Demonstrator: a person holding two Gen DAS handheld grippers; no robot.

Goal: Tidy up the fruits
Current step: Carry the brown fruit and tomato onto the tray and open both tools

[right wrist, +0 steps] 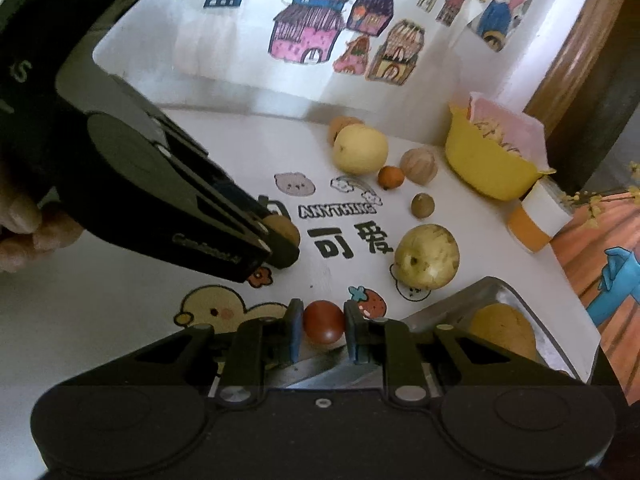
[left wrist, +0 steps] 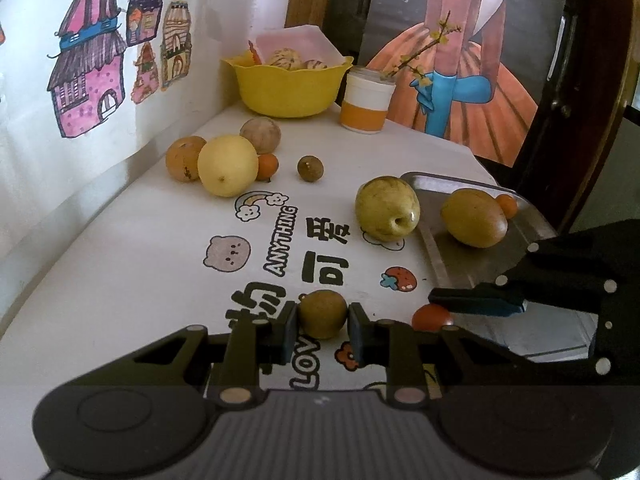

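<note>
My left gripper (left wrist: 322, 320) is shut on a small brown-green fruit (left wrist: 322, 312) low over the printed tablecloth; the right wrist view shows the same left gripper (right wrist: 285, 245) and fruit (right wrist: 285, 227). My right gripper (right wrist: 324, 326) is shut on a small red-orange fruit (right wrist: 324, 320) beside the near corner of the metal tray (right wrist: 494, 283). That right gripper (left wrist: 478, 305) and its red-orange fruit (left wrist: 430, 317) also show in the left wrist view. The tray (left wrist: 460, 264) holds a yellow-green fruit (left wrist: 474, 217) and a tiny orange one (left wrist: 507, 205). A green-yellow apple (left wrist: 387, 208) lies just left of it.
A cluster sits at the back left: a yellow pear (left wrist: 228, 165), a brown-orange fruit (left wrist: 182, 159), a tan round fruit (left wrist: 261, 134), a small orange (left wrist: 267, 167) and a small brown fruit (left wrist: 310, 168). Behind stand a yellow bowl (left wrist: 290, 90) and an orange-white cup (left wrist: 366, 100). A person's hand (right wrist: 24, 228) holds the left gripper.
</note>
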